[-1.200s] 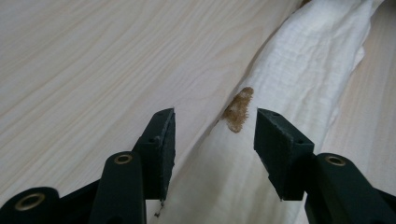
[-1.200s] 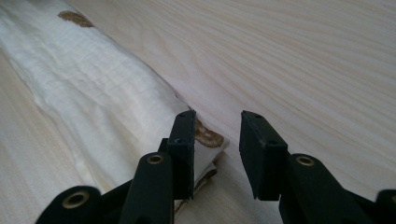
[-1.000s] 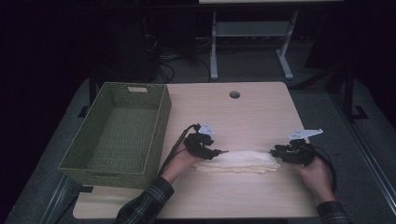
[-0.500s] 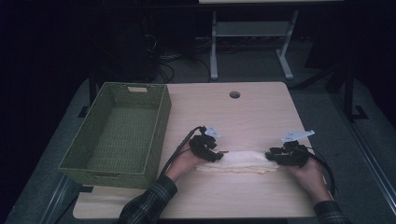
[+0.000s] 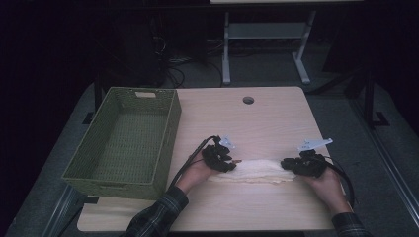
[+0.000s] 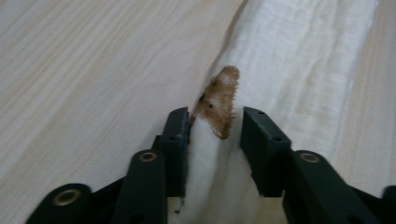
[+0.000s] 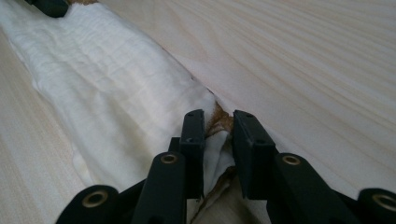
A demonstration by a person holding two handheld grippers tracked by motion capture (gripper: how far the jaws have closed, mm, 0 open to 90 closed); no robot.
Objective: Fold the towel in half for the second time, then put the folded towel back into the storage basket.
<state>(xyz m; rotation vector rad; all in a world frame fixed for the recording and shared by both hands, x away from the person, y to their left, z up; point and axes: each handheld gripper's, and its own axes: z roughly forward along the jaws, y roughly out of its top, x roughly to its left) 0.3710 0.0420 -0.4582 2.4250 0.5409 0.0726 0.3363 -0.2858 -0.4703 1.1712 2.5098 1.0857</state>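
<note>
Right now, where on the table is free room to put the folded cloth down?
The far half of the table, between the green basket and the right edge, is bare except for a small hole. The basket is empty too. The near middle is crowded: the cloth lies between both hands.

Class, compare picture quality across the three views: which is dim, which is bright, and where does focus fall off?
High view: dim, the room behind black, only the table lit. Left gripper view: bright, the white cloth near washed out, the jaws soft-edged. Right gripper view: evenly lit, the cloth's far end blurred.
</note>
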